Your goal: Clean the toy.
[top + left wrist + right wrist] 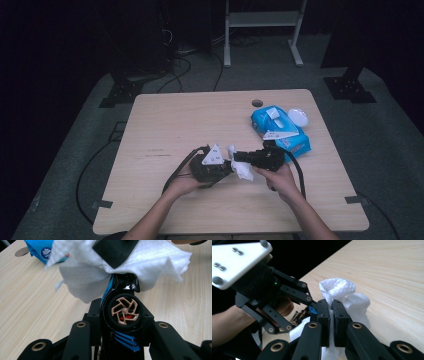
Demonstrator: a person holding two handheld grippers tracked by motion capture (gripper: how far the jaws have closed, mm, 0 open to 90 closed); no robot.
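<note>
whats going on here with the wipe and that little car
A person is wiping a black toy car with blue stripes and a tan-spoked wheel. The left tool is clamped on the car, holding it just above the light wooden table. The right tool pinches a white crumpled wet wipe and presses it against the car's far end. A blue wipe packet lies on the table behind.
</note>
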